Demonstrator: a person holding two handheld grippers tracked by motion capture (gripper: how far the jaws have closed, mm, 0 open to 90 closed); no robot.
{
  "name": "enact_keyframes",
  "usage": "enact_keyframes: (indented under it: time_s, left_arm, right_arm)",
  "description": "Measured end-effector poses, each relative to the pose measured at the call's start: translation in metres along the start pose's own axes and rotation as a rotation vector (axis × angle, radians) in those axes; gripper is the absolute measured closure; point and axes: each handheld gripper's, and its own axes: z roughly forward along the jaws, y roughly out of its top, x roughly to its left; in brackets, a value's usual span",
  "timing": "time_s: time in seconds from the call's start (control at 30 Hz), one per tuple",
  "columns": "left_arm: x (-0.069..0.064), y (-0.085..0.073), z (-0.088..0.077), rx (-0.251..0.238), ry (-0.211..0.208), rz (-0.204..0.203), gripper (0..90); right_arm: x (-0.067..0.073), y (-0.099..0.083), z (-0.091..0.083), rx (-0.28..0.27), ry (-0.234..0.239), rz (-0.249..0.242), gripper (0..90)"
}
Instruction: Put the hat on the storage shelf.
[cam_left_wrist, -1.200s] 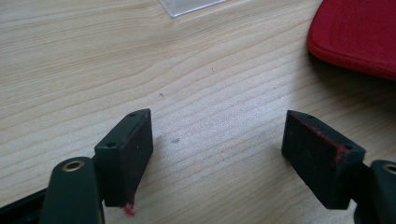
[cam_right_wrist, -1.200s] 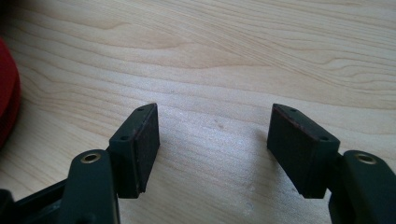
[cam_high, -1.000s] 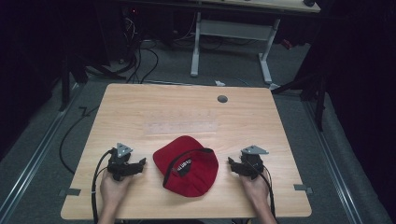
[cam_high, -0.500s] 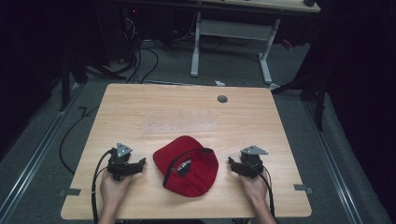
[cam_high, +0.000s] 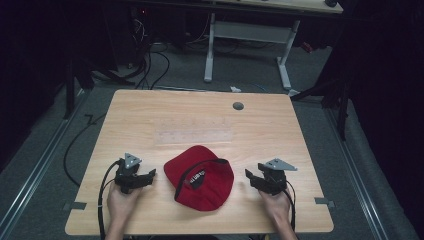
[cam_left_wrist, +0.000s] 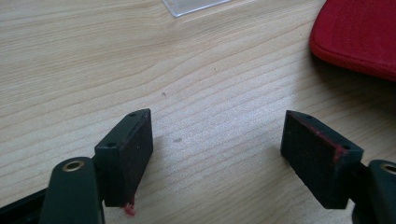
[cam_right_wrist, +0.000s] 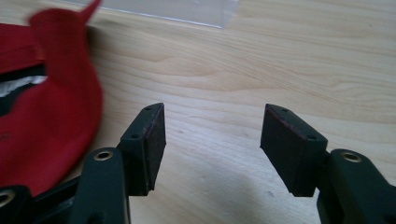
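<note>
One red cap, two grippers with parted jaws.

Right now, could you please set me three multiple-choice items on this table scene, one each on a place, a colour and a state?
1. Where does the cap lie?
A. Between the two grippers
B. At the far edge of the table
C. On the floor

2. What colour is the cap?
A. Blue
B. Red
C. Green

3. How do the jaws of the left gripper stand?
A. Clamped on the cap
B. Pressed fully together
C. Apart, with bare table between them

Key:
1 A: the high view shows the cap on the table with the left gripper on one side and the right gripper on the other.
2 B: its cloth is red in all views.
3 C: the left gripper view shows wood grain between the two pads, and the cap lies off to the side.
</note>
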Motion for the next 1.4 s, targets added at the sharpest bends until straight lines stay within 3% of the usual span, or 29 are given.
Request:
enact_keyframes:
  time_s: [0.13, 0.27, 0.43, 0.63, 1.4]
  left_arm:
    - [0.0, 0.0, 0.0, -0.002, 0.0, -0.001, 25.3]
    - [0.0, 0.0, 0.0, -0.001, 0.001, -0.001, 25.4]
    - [0.001, 0.0, 0.0, -0.003, 0.004, -0.007, 25.9]
    - [0.001, 0.001, 0.0, -0.003, 0.005, -0.007, 25.6]
    - [0.0, 0.0, 0.0, -0.004, 0.006, -0.004, 25.4]
  right_arm:
    - [0.01, 0.001, -0.011, -0.009, 0.054, -0.057, 39.8]
    - [0.019, 0.003, -0.013, -0.003, 0.086, -0.075, 38.1]
    - [0.033, 0.009, -0.017, -0.035, 0.128, -0.11, 35.9]
    - [0.045, 0.022, 0.001, 0.005, 0.159, -0.125, 35.3]
    - [0.054, 0.043, 0.05, 0.097, 0.202, -0.111, 36.8]
